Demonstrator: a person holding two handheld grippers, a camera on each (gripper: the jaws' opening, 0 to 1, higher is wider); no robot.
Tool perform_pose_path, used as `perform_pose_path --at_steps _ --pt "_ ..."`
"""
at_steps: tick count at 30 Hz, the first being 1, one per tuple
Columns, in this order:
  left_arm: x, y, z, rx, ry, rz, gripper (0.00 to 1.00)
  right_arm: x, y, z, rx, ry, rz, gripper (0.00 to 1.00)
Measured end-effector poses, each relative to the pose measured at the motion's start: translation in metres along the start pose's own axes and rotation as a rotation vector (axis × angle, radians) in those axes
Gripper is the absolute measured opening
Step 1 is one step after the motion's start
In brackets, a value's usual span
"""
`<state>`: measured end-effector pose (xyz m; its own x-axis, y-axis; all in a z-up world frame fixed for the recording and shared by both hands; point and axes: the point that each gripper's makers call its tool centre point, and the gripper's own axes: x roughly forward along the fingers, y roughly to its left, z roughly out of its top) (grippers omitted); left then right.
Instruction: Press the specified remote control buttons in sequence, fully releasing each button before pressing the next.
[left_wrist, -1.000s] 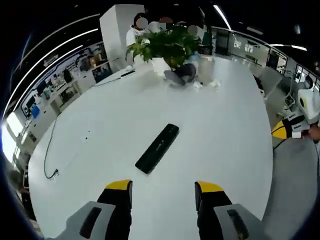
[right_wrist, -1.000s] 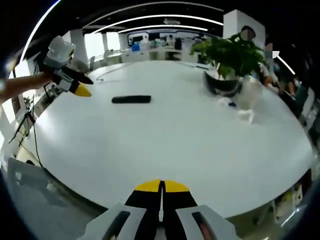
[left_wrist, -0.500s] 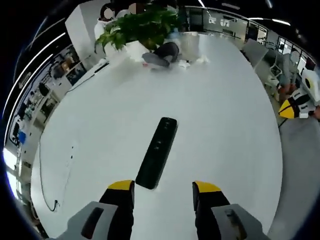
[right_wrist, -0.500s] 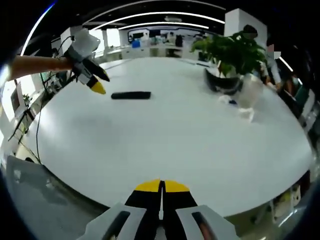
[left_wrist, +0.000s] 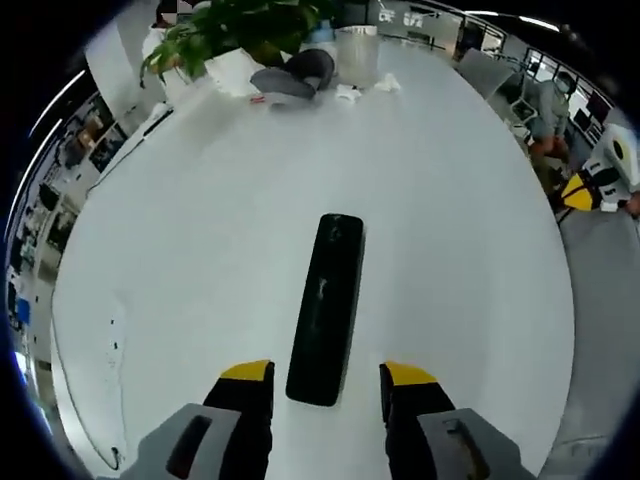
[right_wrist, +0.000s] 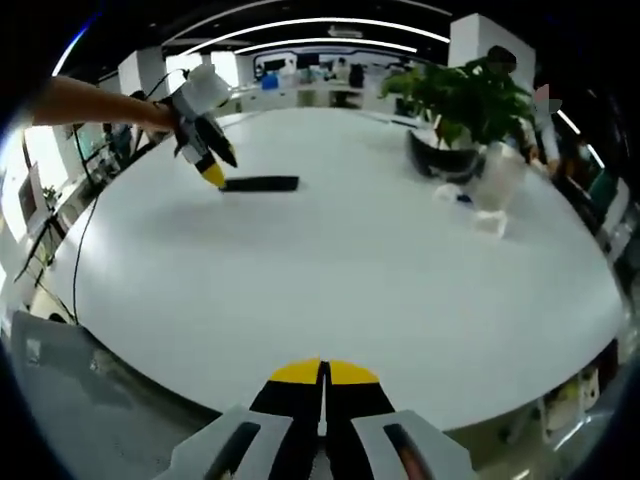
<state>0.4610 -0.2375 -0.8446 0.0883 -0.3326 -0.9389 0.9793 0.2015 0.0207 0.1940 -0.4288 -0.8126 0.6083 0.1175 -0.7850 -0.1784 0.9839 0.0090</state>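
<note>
**Left gripper over the remote's near end, right gripper closed and back**

Left gripper view: I see my left gripper (left_wrist: 325, 372) at bottom centre, jaws spread wide, holding nothing. The black remote (left_wrist: 326, 307) lies flat on the white table (left_wrist: 180, 230), running lengthwise up the middle of the frame; its near end sits between the yellow jaw tips. Potted plant (left_wrist: 235, 25) upper left, grey pouch (left_wrist: 295, 75) just beside it. Right gripper (left_wrist: 600, 180) shows at the right edge.

Right gripper view: left gripper (right_wrist: 213, 173) upper left, tips just at the remote's (right_wrist: 262, 184) left end. Potted plant (right_wrist: 462, 95) upper right. My right gripper (right_wrist: 322, 372) at bottom centre, jaws pressed together, empty, well apart from the remote.
</note>
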Motion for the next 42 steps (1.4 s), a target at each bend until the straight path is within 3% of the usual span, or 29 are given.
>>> perform_pose_path --at_steps 7,10,17,24,30,32,37,42 --pt "0.013 0.004 -0.020 0.070 0.127 -0.018 0.36 0.001 0.000 -0.002 -0.002 0.007 -0.002 0.00" --pt "0.016 0.000 -0.019 0.036 0.111 -0.051 0.33 0.001 0.000 -0.002 -0.005 0.008 -0.005 0.00" --pt "0.016 0.004 -0.020 0.095 0.116 -0.047 0.33 0.002 0.000 -0.003 -0.002 0.012 -0.005 0.00" --pt "0.016 0.005 -0.021 0.083 0.118 -0.050 0.33 0.002 0.003 -0.004 -0.009 0.019 0.002 0.00" --pt "0.017 0.003 -0.020 0.072 0.147 -0.037 0.29 0.002 0.002 -0.005 -0.017 0.021 -0.002 0.00" --pt "0.017 0.001 -0.019 0.089 0.165 -0.036 0.24 0.002 0.002 -0.004 -0.011 0.016 0.003 0.00" --pt "0.016 0.000 -0.019 0.105 0.182 -0.023 0.23 0.001 0.002 -0.001 -0.001 0.004 0.004 0.00" --pt "0.015 0.001 -0.020 0.097 0.155 -0.044 0.23 0.001 0.002 -0.002 -0.003 0.005 0.006 0.00"
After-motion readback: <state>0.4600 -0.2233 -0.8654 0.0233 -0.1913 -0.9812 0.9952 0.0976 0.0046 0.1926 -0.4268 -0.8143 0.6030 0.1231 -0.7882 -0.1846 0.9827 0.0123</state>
